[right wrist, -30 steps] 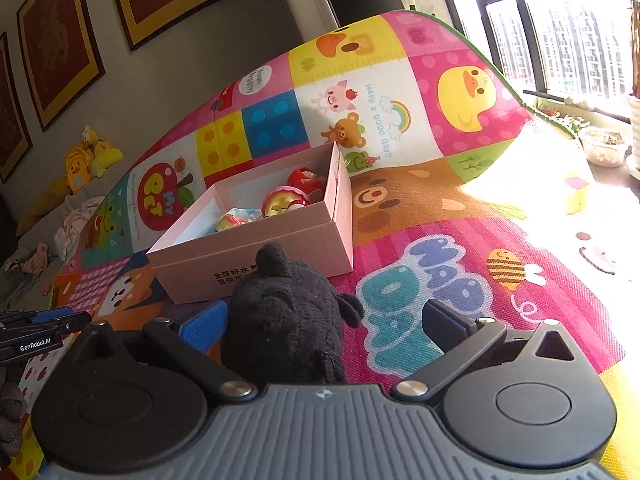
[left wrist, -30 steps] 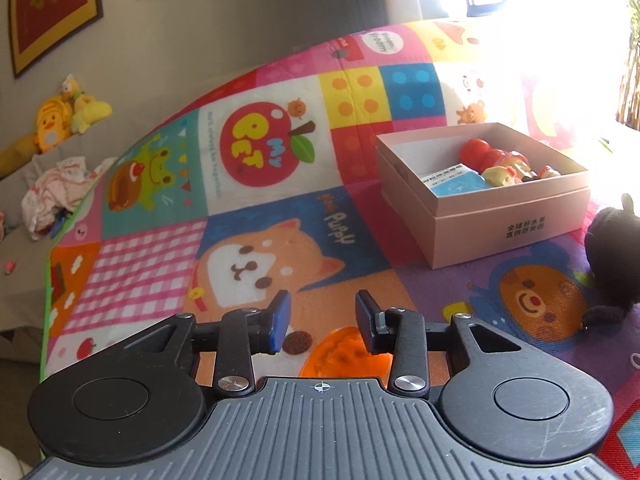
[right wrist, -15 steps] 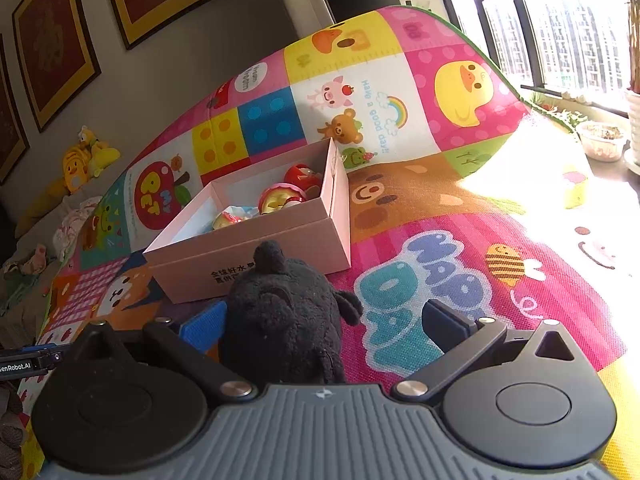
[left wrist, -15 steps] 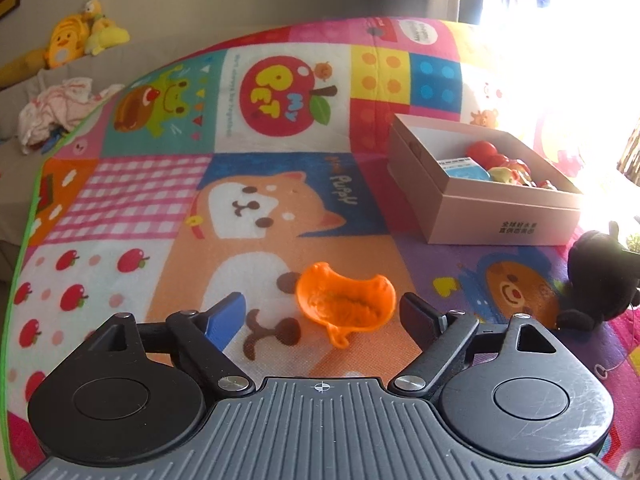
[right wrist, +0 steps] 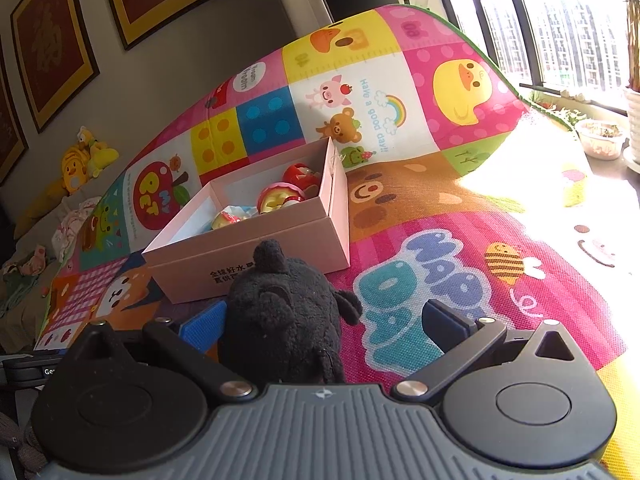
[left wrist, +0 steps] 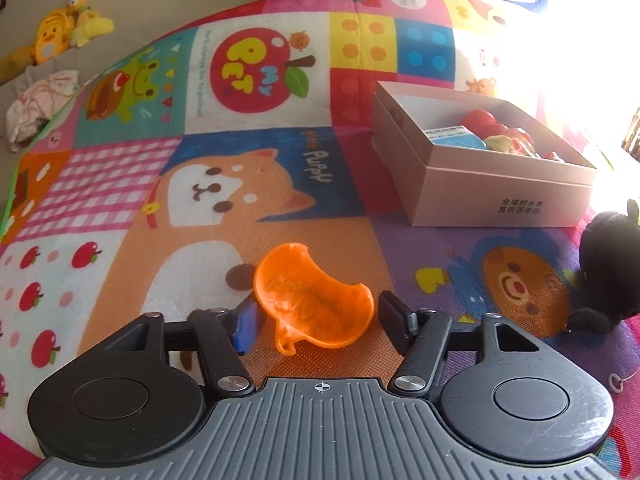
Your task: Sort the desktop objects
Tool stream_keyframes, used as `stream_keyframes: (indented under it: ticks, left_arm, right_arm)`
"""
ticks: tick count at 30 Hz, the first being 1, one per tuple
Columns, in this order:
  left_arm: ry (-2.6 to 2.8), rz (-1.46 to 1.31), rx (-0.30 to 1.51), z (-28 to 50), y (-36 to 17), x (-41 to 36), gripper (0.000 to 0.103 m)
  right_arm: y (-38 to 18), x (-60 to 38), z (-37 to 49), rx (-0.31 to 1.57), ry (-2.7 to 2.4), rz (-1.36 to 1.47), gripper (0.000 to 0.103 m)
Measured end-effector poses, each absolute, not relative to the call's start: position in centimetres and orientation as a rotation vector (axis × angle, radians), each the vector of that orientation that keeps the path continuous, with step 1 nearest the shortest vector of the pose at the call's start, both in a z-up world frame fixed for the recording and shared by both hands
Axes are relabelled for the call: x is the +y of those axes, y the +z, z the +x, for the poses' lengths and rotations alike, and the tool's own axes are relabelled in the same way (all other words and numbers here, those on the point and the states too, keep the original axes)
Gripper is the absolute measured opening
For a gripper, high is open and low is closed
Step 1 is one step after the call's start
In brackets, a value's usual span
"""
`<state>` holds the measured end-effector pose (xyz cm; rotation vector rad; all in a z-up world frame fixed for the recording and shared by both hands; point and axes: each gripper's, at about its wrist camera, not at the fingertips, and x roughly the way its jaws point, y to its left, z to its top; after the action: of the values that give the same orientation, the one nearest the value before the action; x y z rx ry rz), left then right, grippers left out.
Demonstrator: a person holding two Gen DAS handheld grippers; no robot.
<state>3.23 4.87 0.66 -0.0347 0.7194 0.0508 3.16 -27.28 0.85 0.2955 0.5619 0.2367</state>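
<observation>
Low over the colourful cartoon play mat (left wrist: 224, 184), the left gripper (left wrist: 316, 322) is closing its jaws around a curved orange plastic toy piece (left wrist: 314, 300), blue pad touching one edge. Meanwhile the right gripper (right wrist: 324, 326), jaws wide apart, straddles a black plush toy (right wrist: 286, 320) just before the open pink cardboard box (right wrist: 256, 256) of small toys.

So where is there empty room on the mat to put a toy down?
The checked and apple squares left of the orange scoop are bare. So is the HAPPY DAY patch right of the black plush toy. It is crowded inside the pink box, and between the box and the plush.
</observation>
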Motion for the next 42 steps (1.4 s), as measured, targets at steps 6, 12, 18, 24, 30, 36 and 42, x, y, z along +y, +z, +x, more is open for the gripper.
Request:
stream_keyframes:
  ticks: [6, 12, 18, 24, 30, 36, 42]
  left_arm:
    - [0.057, -0.006, 0.690, 2.5, 2.1, 5.4, 0.059]
    - [-0.108, -0.034, 0.704, 2.0, 2.6, 2.4, 0.059]
    - [-0.325, -0.059, 0.732, 1.0, 2.1, -2.2, 0.059]
    - [-0.316, 0.010, 0.697, 0.5, 1.6, -3.7, 0.061]
    - [-0.203, 0.047, 0.620, 0.5, 2.7, -1.7, 0.074]
    - [0.001, 0.025, 0.565, 1.1, 3.6, 2.5, 0.082]
    - [0.135, -0.082, 0.544, 0.8, 4.2, 7.1, 0.096]
  right_arm:
    - [0.8, -27.3, 3.2, 0.563, 0.237, 0.295, 0.103]
    - [0.8, -27.3, 3.2, 0.563, 0.237, 0.296, 0.103]
    - [0.8, -27.3, 3.2, 0.563, 0.238, 0.296, 0.103]
    - [0.8, -27.3, 3.2, 0.563, 0.237, 0.296, 0.103]
    - [0.8, -27.3, 3.2, 0.566, 0.234, 0.294, 0.103]
    - [1.1, -26.8, 3.0, 0.559, 0.218, 0.250, 0.103]
    - [5.2, -23.9, 0.9, 0.402, 0.294, 0.017, 0.103]
